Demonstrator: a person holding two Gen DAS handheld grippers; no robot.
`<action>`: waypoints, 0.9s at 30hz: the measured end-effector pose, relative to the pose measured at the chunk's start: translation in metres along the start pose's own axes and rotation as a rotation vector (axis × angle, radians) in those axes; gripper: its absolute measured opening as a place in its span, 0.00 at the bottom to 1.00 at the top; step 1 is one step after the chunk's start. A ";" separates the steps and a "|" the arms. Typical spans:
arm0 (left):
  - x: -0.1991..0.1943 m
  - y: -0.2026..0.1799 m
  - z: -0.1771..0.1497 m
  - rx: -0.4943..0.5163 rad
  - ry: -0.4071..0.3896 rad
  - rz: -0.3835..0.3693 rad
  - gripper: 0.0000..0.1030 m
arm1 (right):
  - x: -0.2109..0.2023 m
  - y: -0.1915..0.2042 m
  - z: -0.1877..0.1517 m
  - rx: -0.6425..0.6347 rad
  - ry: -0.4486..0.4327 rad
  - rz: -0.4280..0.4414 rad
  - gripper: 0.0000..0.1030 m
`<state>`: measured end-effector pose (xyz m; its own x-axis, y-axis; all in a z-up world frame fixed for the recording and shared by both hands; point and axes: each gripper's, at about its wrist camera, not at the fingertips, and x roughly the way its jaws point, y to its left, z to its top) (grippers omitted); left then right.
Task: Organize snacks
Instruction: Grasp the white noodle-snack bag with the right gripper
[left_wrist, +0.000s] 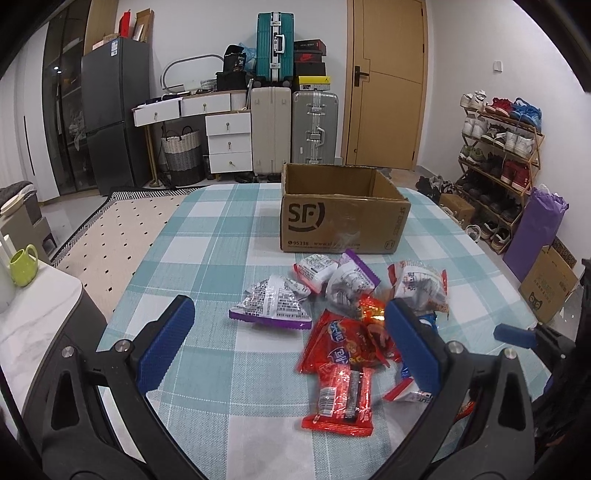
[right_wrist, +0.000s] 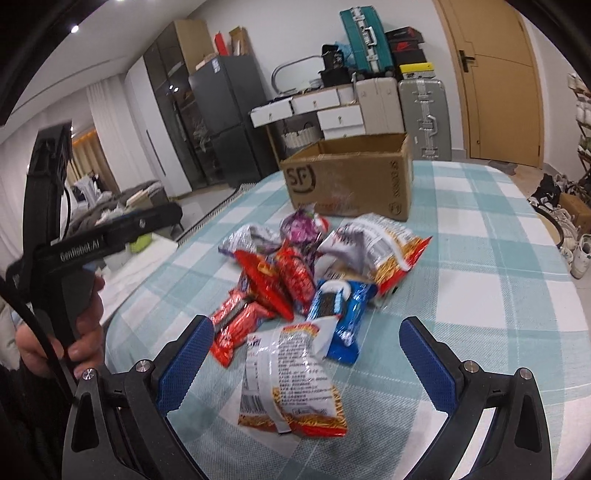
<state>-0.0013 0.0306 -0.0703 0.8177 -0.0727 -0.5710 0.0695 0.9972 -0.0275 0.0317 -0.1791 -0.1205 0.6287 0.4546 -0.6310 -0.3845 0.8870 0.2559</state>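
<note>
Left wrist view shows a checked tablecloth (left_wrist: 229, 258) bearing an open cardboard box (left_wrist: 343, 218), with a heap of snack packets (left_wrist: 343, 317) lying just before it; the left gripper (left_wrist: 291, 339) hangs spread wide over them, and the right gripper (right_wrist: 306, 354) likewise gapes above an orange-edged packet (right_wrist: 291, 384), holding nothing

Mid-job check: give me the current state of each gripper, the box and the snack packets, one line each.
left gripper: open, empty, above the packets.
right gripper: open, empty, fingers either side of the nearest noodle packet.
cardboard box: upright, top open, inside not visible.
snack packets: all loose in a pile on the tablecloth, none seen boxed.
blue packet: lying flat, sealed.
</note>
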 end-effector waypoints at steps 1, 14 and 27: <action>0.001 0.002 -0.001 -0.004 0.004 0.000 0.99 | 0.003 0.002 -0.002 -0.005 0.012 0.005 1.00; 0.014 0.024 -0.021 -0.041 0.060 -0.027 0.99 | 0.045 0.018 -0.020 -0.024 0.164 -0.004 0.84; 0.031 0.020 -0.040 -0.018 0.140 -0.083 0.99 | 0.045 0.007 -0.026 0.045 0.176 0.014 0.48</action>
<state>0.0031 0.0493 -0.1212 0.7219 -0.1535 -0.6747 0.1225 0.9880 -0.0937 0.0392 -0.1550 -0.1662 0.4945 0.4487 -0.7444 -0.3593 0.8854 0.2950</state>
